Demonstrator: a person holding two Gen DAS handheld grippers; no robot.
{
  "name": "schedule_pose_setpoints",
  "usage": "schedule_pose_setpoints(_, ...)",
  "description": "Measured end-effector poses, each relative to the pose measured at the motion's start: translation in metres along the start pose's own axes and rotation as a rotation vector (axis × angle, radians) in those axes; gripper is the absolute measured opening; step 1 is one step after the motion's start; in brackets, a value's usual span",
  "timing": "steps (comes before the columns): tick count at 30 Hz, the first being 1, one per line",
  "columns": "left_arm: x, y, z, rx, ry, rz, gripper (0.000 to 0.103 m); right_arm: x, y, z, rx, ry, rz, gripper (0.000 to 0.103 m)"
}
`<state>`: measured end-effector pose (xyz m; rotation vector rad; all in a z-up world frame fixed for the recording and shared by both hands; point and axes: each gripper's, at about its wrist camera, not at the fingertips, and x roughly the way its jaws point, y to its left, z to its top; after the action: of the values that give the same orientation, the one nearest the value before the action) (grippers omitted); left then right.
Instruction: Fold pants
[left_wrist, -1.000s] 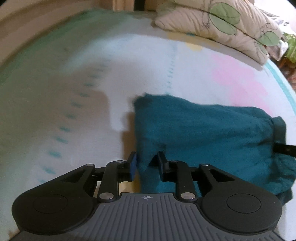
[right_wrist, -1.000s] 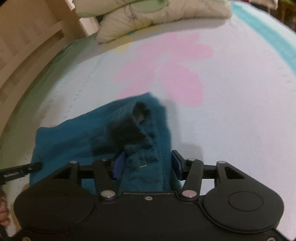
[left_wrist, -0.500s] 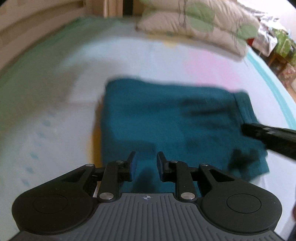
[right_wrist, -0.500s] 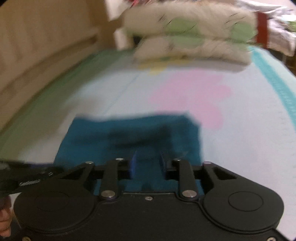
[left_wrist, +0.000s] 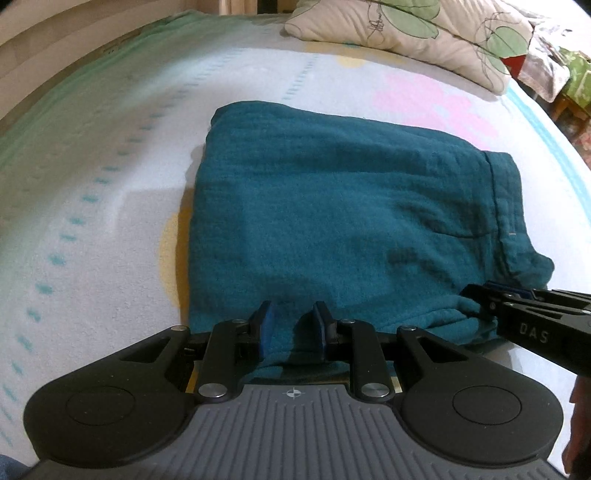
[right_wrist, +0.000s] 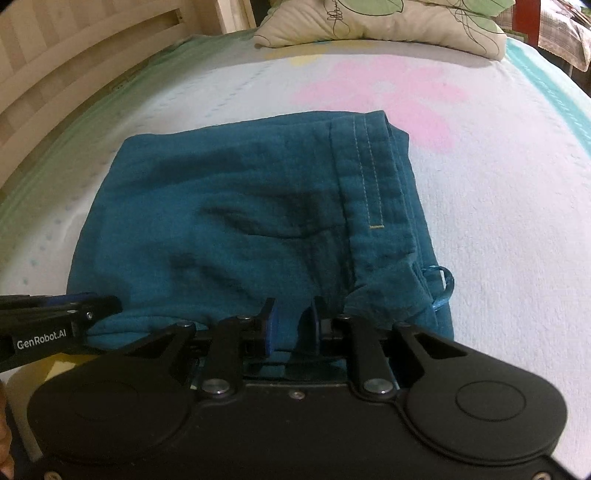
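The teal pants (left_wrist: 343, 218) lie folded into a flat rectangle on the bed, also seen in the right wrist view (right_wrist: 236, 221). The stitched waistband (right_wrist: 373, 177) runs along the right side, with a small loop (right_wrist: 439, 284) sticking out. My left gripper (left_wrist: 291, 325) is shut on the near edge of the pants at the left part. My right gripper (right_wrist: 290, 326) is shut on the near edge closer to the waistband. Each gripper shows in the other's view: the right one (left_wrist: 517, 314), the left one (right_wrist: 62, 314).
The bed sheet (right_wrist: 498, 184) is white with pink flower shapes and teal stripes. Pillows (left_wrist: 406, 33) lie at the far end. A wooden bed frame (right_wrist: 55, 74) runs along the left. Furniture and cloth (left_wrist: 565, 74) stand beyond the bed's right edge.
Both grippers carried the lifted edge of the pants toward me and laid it down. The pants went from a raised fold to a flat rectangle. The right jaws narrowed onto the cloth.
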<state>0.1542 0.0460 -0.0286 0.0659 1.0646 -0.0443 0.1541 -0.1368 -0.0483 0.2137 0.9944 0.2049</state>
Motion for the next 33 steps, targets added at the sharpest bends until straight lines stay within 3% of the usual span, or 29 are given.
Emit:
schedule_pose_setpoints(13, -0.001, -0.005, -0.004, 0.011, -0.012, 0.029, 0.024, -0.001, 0.002, -0.011, -0.024, -0.027, 0.002, 0.023)
schedule_pose_setpoints(20, -0.016, -0.017, -0.017, 0.087, -0.070, 0.081, 0.024, -0.009, 0.002, -0.010, -0.036, -0.013, 0.019, 0.023)
schedule_pose_setpoints(27, -0.060, -0.017, -0.029, 0.065, -0.134, 0.090, 0.024, -0.046, 0.003, -0.016, -0.038, -0.004, 0.026, 0.035)
schedule_pose_setpoints(33, -0.098, -0.013, -0.038, 0.014, -0.131, 0.063, 0.024, -0.094, 0.011, -0.035, 0.003, -0.035, -0.001, 0.038)
